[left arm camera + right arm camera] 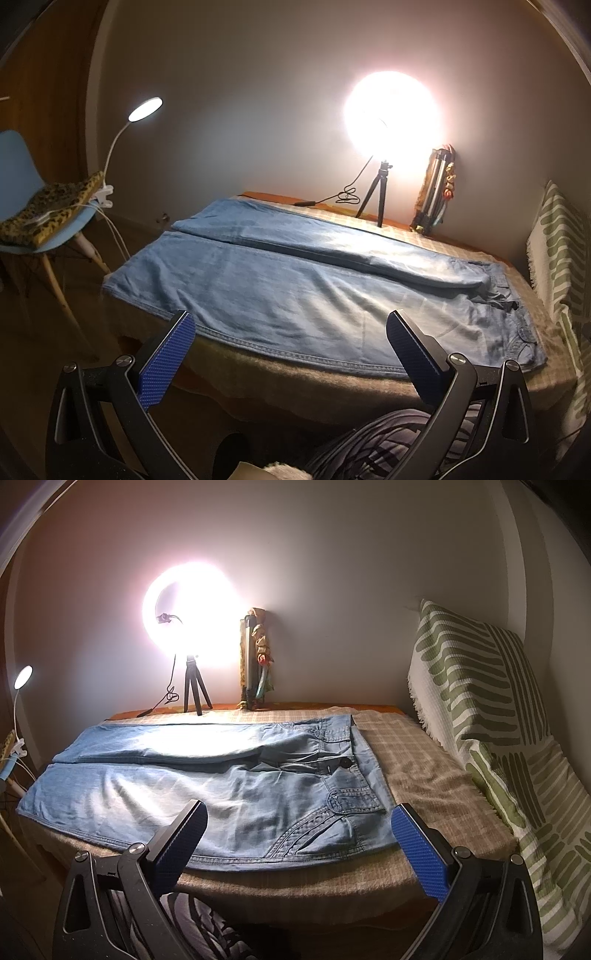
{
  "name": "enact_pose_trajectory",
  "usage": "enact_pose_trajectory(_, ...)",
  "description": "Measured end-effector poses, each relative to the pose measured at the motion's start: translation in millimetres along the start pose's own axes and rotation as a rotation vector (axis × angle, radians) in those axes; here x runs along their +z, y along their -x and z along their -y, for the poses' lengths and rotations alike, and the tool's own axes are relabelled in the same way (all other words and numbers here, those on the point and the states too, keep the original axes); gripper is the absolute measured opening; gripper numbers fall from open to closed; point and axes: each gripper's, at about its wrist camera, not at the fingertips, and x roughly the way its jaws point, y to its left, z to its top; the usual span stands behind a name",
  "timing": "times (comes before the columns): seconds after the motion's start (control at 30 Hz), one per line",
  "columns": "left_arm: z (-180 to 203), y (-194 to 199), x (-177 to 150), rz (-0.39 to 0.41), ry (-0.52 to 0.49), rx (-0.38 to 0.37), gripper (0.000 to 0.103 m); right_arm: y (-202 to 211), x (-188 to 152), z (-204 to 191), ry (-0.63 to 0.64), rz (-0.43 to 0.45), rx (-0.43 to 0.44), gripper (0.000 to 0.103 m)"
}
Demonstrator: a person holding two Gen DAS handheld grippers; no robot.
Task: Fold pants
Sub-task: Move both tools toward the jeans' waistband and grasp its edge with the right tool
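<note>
Light blue denim pants (295, 280) lie spread flat on a bed covered with a beige checked blanket (332, 384). The waistband with its dark button points right and both legs run side by side to the left. My left gripper (290, 325) hovers open over the near leg's seam, close to the bed's front edge, with nothing between its blue pads. In the right wrist view the same pants (221, 794) fill the bed, and my right gripper (299, 816) stands open just above the near hip pocket and waistband corner, holding nothing.
A bright ring light on a small tripod (194, 690) and a folded tripod (255, 664) stand at the far edge by the wall. A green-patterned pillow (480, 709) leans at the right. A blue chair (26, 184) with a clip lamp sits left of the bed.
</note>
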Motion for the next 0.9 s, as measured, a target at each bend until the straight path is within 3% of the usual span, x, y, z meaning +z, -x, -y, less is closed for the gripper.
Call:
enact_pose_trajectory(0.37, -23.7, -24.2, 20.6, -0.034, -0.056, 0.007, 0.103, -19.1, 30.0, 2.7, 0.057, 0.016, 0.027, 0.101)
enact_pose_trajectory(0.6, -52.6, -73.9, 39.4, -0.072, -0.04, -0.026, 0.103, -59.4, 65.5, -7.4, 0.136, 0.032, 0.059, 0.102)
enact_pose_trajectory(0.73, -61.1, -107.8, 62.3, -0.111, -0.045, -0.028, 0.1, -97.6, 94.6, -26.9, 0.24, 0.031, 0.118, 0.102)
enact_pose_trajectory(0.9, -61.1, -153.1, 97.9, -0.166, -0.061, -0.059, 0.099, -154.0, 136.0, -40.9, 0.236, -0.026, 0.255, 0.102)
